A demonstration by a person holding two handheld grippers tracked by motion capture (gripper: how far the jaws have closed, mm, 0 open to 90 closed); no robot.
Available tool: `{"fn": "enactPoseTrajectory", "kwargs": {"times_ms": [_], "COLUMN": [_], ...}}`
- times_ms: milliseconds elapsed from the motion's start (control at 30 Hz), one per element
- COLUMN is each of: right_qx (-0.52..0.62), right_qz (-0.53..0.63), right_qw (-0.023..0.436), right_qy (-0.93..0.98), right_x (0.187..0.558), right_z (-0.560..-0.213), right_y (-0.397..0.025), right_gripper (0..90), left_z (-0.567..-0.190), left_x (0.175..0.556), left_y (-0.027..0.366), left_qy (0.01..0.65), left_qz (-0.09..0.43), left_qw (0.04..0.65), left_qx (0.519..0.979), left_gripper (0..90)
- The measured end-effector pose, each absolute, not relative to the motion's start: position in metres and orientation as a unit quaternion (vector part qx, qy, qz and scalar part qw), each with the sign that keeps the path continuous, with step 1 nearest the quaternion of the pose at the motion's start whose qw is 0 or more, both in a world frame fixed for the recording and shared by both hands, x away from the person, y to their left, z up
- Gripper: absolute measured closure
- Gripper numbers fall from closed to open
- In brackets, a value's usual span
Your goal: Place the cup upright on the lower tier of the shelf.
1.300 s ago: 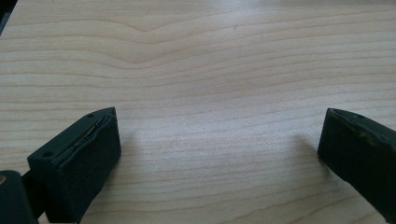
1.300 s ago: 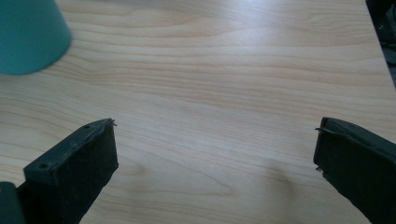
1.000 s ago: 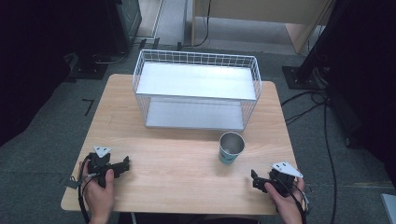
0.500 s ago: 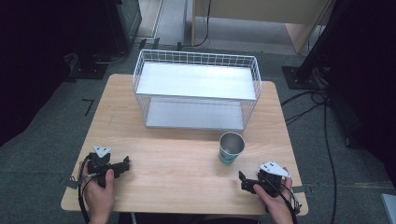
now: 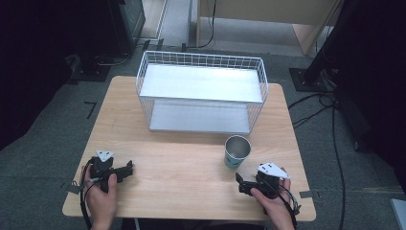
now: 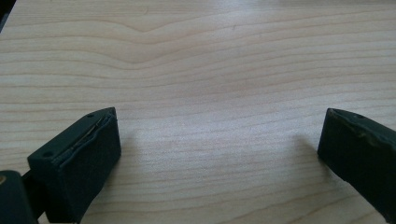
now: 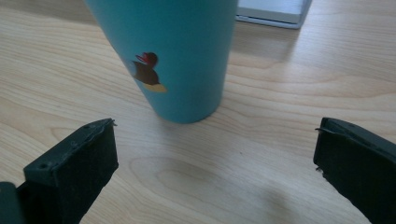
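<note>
A teal cup (image 5: 237,151) with a metal inside stands upright on the wooden table (image 5: 182,163), in front of the wire basket (image 5: 201,91). In the right gripper view the cup (image 7: 175,56) shows a small bird picture and stands just beyond the wide-apart jaws. My right gripper (image 5: 241,185) rests open on the table, a little in front of the cup and apart from it. My left gripper (image 5: 128,168) lies near the table's front left, open over bare wood. Between its jaws (image 6: 219,140) there is nothing.
The white wire basket holds a grey shelf on top and a grey floor below, and takes up the table's far half. Dark stands and cables (image 5: 325,103) lie on the floor around the table. Bare wood stretches between the two grippers.
My right gripper has moved left along the front edge toward the cup. The left gripper and the cup have stayed put.
</note>
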State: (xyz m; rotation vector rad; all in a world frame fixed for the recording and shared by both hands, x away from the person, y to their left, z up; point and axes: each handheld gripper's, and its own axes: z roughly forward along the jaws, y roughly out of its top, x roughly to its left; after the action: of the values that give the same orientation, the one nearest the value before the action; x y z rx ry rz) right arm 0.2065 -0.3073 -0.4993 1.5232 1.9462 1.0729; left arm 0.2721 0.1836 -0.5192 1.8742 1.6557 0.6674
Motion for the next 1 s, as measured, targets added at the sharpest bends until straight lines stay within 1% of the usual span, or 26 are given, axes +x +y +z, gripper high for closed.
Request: {"fn": "enactPoseTrajectory", "kwargs": {"times_ms": [533,1000], "right_qx": [0.542,0.548], "right_qz": [0.402,0.404], "right_qw": [0.221,0.237], "right_qy": [0.704,0.693], "right_x": [0.219,0.231], "right_z": [-0.492,-0.491], "right_y": [-0.283,-0.269], "right_gripper": [0.0,0.5], "left_z": [-0.519,-0.519], "left_x": [0.272,0.272], "left_y": [0.183,0.183], "left_qy": [0.614,0.614], "left_qz": [0.248,0.248], "left_qw": [0.274,0.274], "left_qx": [0.698,0.698], "left_gripper": [0.0,0.0]}}
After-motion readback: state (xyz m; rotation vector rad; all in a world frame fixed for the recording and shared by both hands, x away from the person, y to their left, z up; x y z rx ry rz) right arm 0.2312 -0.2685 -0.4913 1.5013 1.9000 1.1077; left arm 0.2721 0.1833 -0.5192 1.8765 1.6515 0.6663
